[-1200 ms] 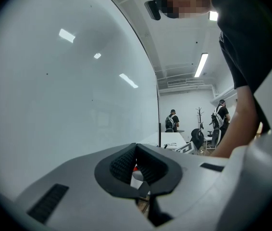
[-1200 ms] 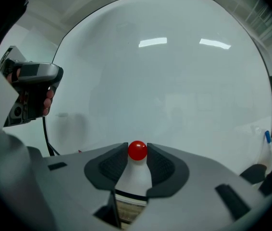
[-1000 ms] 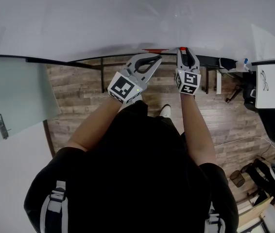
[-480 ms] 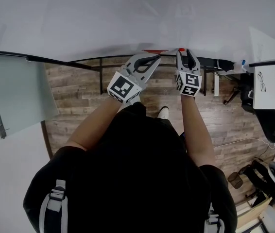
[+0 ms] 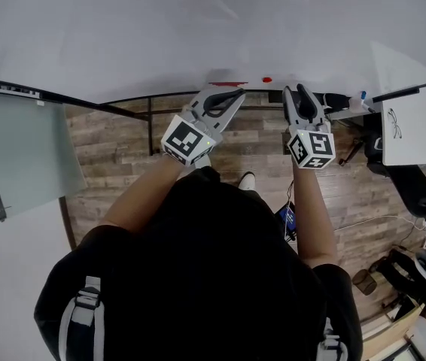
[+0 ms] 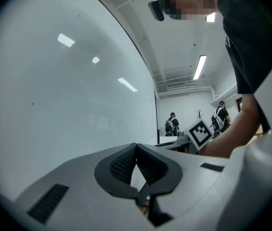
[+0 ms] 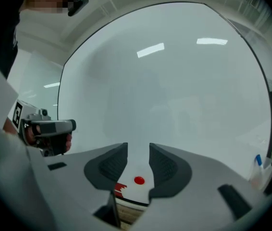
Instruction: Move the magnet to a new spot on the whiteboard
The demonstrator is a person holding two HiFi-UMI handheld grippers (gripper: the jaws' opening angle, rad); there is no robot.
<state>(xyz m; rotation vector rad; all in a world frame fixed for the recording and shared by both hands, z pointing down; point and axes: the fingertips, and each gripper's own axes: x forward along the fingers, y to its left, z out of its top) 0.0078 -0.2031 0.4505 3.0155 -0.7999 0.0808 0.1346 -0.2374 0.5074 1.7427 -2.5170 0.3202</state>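
Note:
A small round red magnet (image 5: 266,80) (image 7: 139,180) sticks to the white whiteboard (image 5: 198,28) near its lower edge. My right gripper (image 5: 297,90) (image 7: 137,150) hangs a little back from the board, just right of the magnet. Its jaws stand apart and are closing, with nothing between them; the magnet shows through the gap, farther off on the board. My left gripper (image 5: 237,93) (image 6: 136,147) is shut and empty, its tips touching, close to the board left of the magnet.
A red strip (image 5: 232,83) (image 7: 120,189) lies at the board's lower edge, left of the magnet. A blue-capped marker (image 7: 257,160) stands at the right. A white table (image 5: 416,134) is on the right, a glass panel (image 5: 17,156) on the left. People (image 6: 172,124) stand far off.
My right gripper has let go of the magnet and drawn back and to the right. The magnet stays on the board. My left gripper has hardly moved.

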